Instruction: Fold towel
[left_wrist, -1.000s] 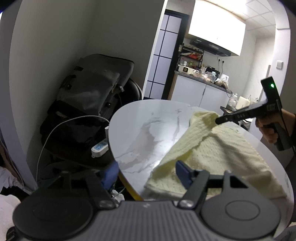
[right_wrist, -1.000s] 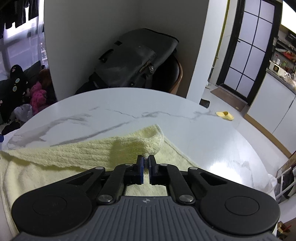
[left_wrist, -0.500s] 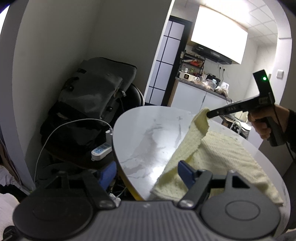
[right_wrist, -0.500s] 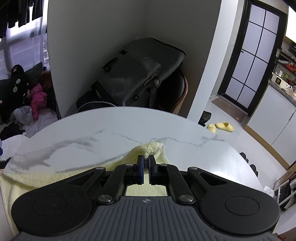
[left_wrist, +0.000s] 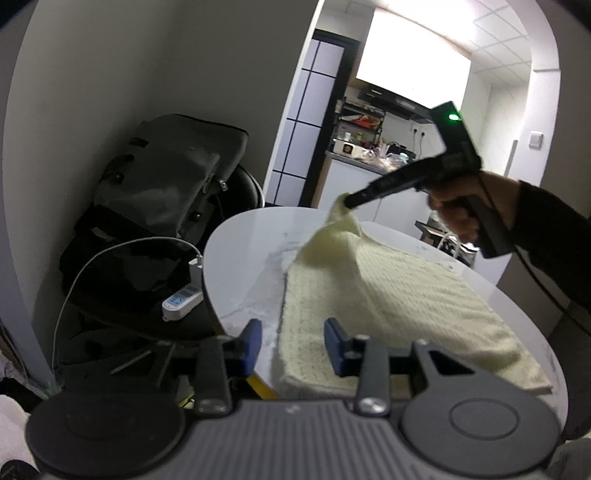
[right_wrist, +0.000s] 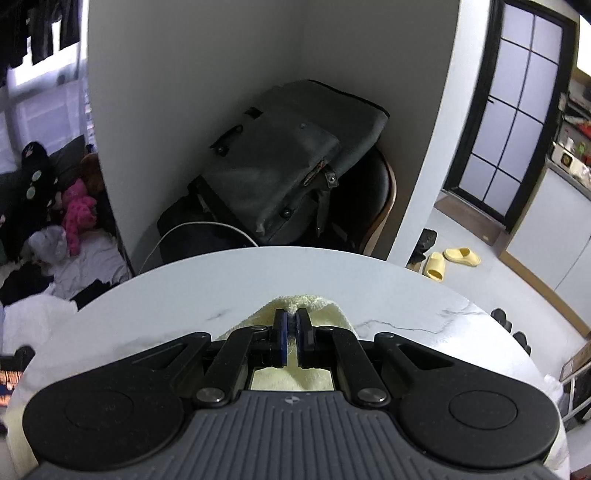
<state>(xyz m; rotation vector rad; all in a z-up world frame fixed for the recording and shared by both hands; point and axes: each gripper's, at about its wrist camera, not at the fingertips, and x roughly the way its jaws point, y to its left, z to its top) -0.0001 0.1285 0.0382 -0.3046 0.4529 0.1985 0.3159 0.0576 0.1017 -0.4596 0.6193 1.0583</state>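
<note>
At the near edge of the round table, the left gripper is closing its jaws around the near corner of the pale yellow towel, pads not yet pressing it. Farther across the table, the right gripper is clamped tight on the far corner, lifted clear. I judge a fold is starting; next the left must finish its pinch.

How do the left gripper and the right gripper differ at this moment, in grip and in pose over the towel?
The right gripper is shut on a corner of the towel and holds it raised off the table; the left gripper grips nothing. Its jaws are closing around the towel's near corner, which lies flat, with a clear gap between them. Both have blue pads and point down toward the same towel.
</note>
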